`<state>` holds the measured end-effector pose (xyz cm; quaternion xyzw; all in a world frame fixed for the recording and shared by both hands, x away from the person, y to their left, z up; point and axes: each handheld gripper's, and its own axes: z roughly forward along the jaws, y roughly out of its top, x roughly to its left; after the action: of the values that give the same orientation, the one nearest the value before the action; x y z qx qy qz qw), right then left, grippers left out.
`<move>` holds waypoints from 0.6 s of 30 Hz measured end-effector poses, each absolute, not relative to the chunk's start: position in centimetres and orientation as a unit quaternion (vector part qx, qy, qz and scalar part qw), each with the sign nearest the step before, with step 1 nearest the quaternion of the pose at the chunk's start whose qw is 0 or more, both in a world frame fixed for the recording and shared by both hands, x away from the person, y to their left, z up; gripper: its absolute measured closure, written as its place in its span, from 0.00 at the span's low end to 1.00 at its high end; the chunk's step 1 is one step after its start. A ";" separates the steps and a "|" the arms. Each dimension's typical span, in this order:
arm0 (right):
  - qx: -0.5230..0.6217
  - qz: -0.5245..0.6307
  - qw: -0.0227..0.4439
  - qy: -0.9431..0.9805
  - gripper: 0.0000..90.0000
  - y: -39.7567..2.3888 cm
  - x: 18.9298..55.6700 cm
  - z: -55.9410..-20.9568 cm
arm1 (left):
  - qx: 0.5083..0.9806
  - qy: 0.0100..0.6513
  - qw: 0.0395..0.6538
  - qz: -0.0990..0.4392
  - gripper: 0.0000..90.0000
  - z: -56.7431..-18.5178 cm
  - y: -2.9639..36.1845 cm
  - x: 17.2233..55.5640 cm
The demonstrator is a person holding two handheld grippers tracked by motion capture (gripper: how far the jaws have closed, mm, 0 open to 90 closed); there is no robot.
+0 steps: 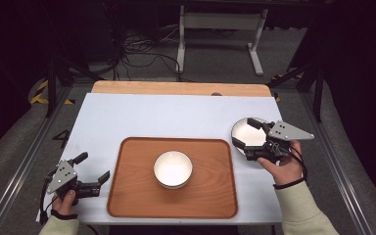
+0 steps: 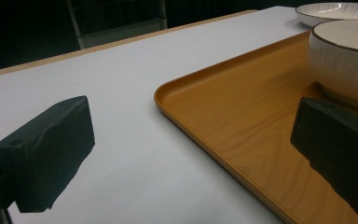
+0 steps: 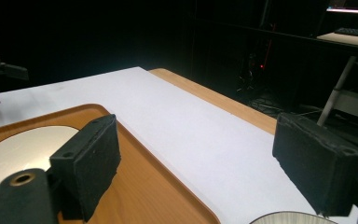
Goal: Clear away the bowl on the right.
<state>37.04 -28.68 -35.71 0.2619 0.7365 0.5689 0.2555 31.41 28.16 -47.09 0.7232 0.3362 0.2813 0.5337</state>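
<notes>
Right gripper (image 1: 244, 135) hovers over shallow white plate (image 1: 248, 131) at bench's (image 1: 127, 117) right side, fingers wide apart, gripping nothing. Plate sits just off wooden tray (image 1: 215, 196). White bowl (image 1: 173, 169) mid-tray, well clear. Left gripper (image 1: 92, 170) near tray's left edge, fingers spread, empty too. Nothing blocking plate.

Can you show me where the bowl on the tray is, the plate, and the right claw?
bowl (image 1: 173, 169), high view, on its white inside.
plate (image 1: 247, 132), high view, on its bare inside left of the claw.
right claw (image 1: 247, 133), high view, midway between its two black fingertips, over the plate.
</notes>
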 end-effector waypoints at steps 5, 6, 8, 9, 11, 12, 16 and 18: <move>0.265 0.572 0.260 0.731 0.16 -29.3 37.0 -36.6 | 0.723 0.336 0.535 0.282 0.00 -47.1 28.1 31.4; 0.269 0.571 0.260 0.731 0.16 -29.4 37.0 -36.8 | 0.724 0.334 0.534 0.282 0.00 -47.1 28.2 31.4; 0.274 0.570 0.258 0.730 0.16 -29.7 37.0 -37.5 | 0.723 0.335 0.534 0.282 0.00 -47.1 28.1 31.4; 0.275 0.571 0.259 0.729 0.16 -29.8 37.0 -37.7 | 0.723 0.335 0.535 0.281 0.00 -47.1 28.1 31.4; 0.278 0.569 0.260 0.729 0.16 -30.0 37.0 -38.3 | 0.724 0.334 0.534 0.282 0.00 -47.1 28.2 31.4; 0.278 0.568 0.259 0.730 0.16 -30.0 37.0 -38.4 | 0.723 0.335 0.534 0.281 0.00 -47.1 28.1 31.4; 0.283 0.567 0.259 0.730 0.16 -30.2 36.9 -39.1 | 0.722 0.335 0.536 0.283 0.00 -47.1 28.1 31.4; 0.284 0.569 0.256 0.728 0.15 -30.4 36.9 -39.6 | 0.722 0.334 0.536 0.283 0.00 -47.1 28.1 31.4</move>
<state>36.86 -30.37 -39.61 0.2842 0.7282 0.5688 0.2559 31.41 28.13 -47.12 0.7223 0.3335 0.2828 0.5357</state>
